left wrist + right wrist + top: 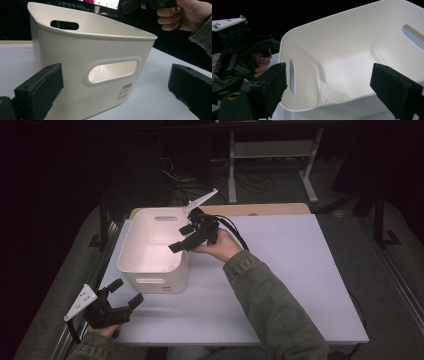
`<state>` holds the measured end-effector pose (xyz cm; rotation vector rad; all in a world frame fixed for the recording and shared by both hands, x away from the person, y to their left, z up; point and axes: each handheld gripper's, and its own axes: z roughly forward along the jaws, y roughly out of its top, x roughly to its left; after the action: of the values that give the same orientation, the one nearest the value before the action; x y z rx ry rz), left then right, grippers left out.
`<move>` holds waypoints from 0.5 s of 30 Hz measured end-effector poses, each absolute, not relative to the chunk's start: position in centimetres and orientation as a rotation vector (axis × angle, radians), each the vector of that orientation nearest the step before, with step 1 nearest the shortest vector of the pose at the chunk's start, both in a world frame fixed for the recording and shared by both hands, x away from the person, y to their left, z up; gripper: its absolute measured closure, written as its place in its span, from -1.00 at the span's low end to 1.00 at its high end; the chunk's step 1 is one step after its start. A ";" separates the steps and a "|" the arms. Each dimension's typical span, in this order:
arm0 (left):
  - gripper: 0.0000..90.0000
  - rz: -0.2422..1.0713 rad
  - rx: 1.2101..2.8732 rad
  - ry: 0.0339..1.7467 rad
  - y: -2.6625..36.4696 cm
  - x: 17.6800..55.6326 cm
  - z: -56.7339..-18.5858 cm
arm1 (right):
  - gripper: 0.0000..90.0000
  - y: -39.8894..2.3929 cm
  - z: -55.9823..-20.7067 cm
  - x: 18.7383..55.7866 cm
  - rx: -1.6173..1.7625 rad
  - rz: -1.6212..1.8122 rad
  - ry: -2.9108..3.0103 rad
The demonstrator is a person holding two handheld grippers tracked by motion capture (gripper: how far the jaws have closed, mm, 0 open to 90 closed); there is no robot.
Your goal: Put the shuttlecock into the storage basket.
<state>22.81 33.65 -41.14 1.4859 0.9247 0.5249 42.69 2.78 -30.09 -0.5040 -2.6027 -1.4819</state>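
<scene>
White moulded plastic, the bin stands upright toward the left of the pale surface; it looks stiff, light and rather slick, so a slotted handle or the rolled rim seems the surest hold. Something clear and crinkled lies on its floor. The right gripper hovers over the bin's right rim, jaws wide apart and empty; the left gripper waits near the bin's front wall, equally spread, grasping nothing.

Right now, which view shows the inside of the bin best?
The right gripper view: it looks down into the bin, showing its floor and something pale and clear there. The high view shows the interior washed out. The left gripper view shows mostly the outer wall and handle slot.
</scene>
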 end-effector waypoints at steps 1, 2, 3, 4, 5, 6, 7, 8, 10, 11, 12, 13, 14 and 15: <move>-1.00 0.526 1.487 0.924 33.7 22.8 -41.1 | -0.72 2.5 -30.0 42.6 -0.520 -1.484 -2.626; -1.00 0.528 1.488 0.924 33.7 22.8 -41.2 | -0.74 2.4 -30.0 42.5 -0.536 -1.496 -2.629; -1.00 0.528 1.487 0.924 33.7 22.8 -41.2 | -0.78 2.1 -30.0 42.6 -0.537 -1.493 -2.650; -1.00 0.528 1.486 0.924 33.7 22.8 -41.2 | -0.87 1.9 -30.0 42.5 -0.553 -1.500 -2.650; -1.00 0.526 1.483 0.923 33.6 22.8 -41.2 | -0.96 1.6 -30.0 42.5 -0.565 -1.508 -2.650; -1.00 0.524 1.481 0.921 33.6 22.8 -41.2 | -0.99 1.4 -30.0 42.4 -0.575 -1.517 -2.637; -1.00 0.524 1.481 0.919 33.6 22.8 -41.2 | -1.00 1.1 -30.0 42.3 -0.582 -1.525 -2.610; -1.00 0.524 1.479 0.920 33.6 22.8 -41.2 | -1.00 0.9 -29.9 42.2 -0.591 -1.535 -2.609; -1.00 0.525 1.479 0.920 33.6 22.8 -41.2 | -1.00 0.3 -30.0 42.3 -0.594 -1.541 -2.607; -1.00 0.525 1.481 0.919 33.6 22.8 -41.2 | -1.00 0.0 -30.0 42.2 -0.600 -1.547 -2.609; -1.00 0.525 1.483 0.918 33.6 22.9 -41.2 | -1.00 -0.2 -30.0 42.2 -0.608 -1.552 -2.617; -1.00 0.524 1.481 0.920 33.6 22.9 -41.2 | -1.00 -0.5 -30.0 42.2 -0.605 -1.558 -2.611; -1.00 0.525 1.482 0.918 33.6 22.9 -41.2 | -1.00 -0.8 -30.0 42.2 -0.605 -1.571 -2.605; -1.00 0.524 1.479 0.920 33.5 22.9 -41.2 | -1.00 -1.1 -30.0 42.2 -0.609 -1.580 -2.609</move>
<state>22.88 33.54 -41.19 1.4795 0.9197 0.5241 42.19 -1.07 -30.03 -0.6087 -2.6085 -1.5804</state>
